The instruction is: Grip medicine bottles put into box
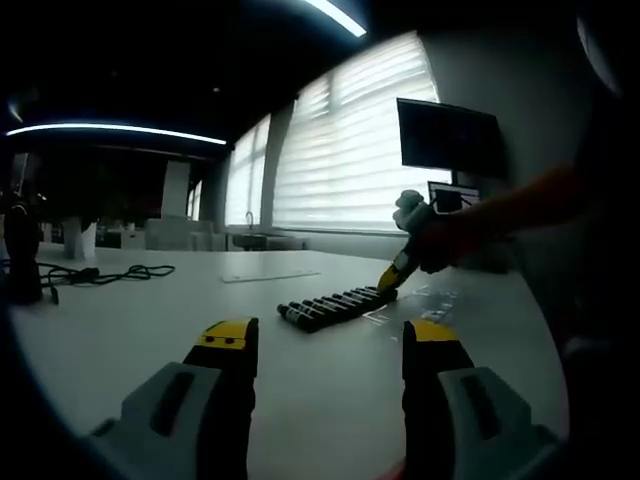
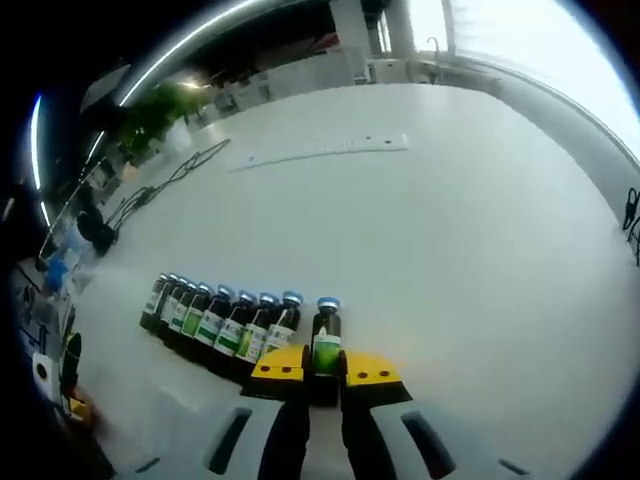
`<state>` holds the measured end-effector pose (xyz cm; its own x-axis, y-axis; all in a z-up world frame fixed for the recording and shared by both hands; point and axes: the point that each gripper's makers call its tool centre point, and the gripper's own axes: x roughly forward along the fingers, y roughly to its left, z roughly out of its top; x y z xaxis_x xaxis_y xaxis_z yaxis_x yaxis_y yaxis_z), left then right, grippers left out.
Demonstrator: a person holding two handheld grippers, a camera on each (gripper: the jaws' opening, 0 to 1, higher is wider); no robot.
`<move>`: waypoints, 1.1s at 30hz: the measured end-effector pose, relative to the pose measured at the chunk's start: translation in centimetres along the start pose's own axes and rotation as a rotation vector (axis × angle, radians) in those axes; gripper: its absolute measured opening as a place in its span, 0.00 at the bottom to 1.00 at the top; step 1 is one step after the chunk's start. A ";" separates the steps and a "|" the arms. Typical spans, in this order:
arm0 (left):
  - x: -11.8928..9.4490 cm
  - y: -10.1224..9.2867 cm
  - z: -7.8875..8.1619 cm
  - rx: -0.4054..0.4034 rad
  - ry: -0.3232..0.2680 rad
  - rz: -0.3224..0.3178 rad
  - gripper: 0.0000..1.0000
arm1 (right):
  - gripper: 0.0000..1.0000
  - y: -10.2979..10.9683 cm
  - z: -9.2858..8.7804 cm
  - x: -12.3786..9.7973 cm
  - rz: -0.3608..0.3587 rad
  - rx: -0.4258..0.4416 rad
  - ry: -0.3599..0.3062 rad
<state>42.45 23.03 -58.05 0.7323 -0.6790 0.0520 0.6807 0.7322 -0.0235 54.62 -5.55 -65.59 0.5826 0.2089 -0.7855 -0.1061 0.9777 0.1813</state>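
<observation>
While lying in a row, medicine bottles (image 2: 215, 322), right gripper (image 2: 324, 372) clamping one.

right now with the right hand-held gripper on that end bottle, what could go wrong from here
1. The right hand-held gripper is shut on the end medicine bottle, which lies close beside the row of medicine bottles. Lifting at an angle could knock or roll its neighbour.
2. The grip sits low on the bottle's body, so it may tip or slip between the jaws.
3. The left hand-held gripper hangs open, away from the row, so it cannot steady the others.
</observation>
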 end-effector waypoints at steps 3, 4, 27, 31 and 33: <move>0.0 -0.1 0.0 0.003 0.001 -0.001 0.51 | 0.07 -0.3 0.1 0.1 -0.008 0.008 0.006; 0.0 0.0 0.0 0.004 0.001 -0.001 0.51 | 0.07 -0.4 0.1 0.1 -0.010 0.011 0.007; 0.0 -0.4 -0.1 0.039 0.010 -0.008 0.52 | 0.06 1.0 1.3 -3.8 0.067 0.231 -0.108; 0.0 -0.3 -0.1 0.040 0.010 -0.004 0.52 | 0.06 1.6 0.6 -4.5 0.090 0.267 -0.096; 0.0 -0.4 0.0 0.040 0.009 -0.004 0.52 | 0.06 2.1 0.5 -5.0 0.096 0.273 -0.098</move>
<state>42.18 22.77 -58.08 0.7299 -0.6822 0.0431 0.6822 0.7309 0.0169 51.92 -4.58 -60.98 0.6566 0.2842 -0.6987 0.0479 0.9087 0.4146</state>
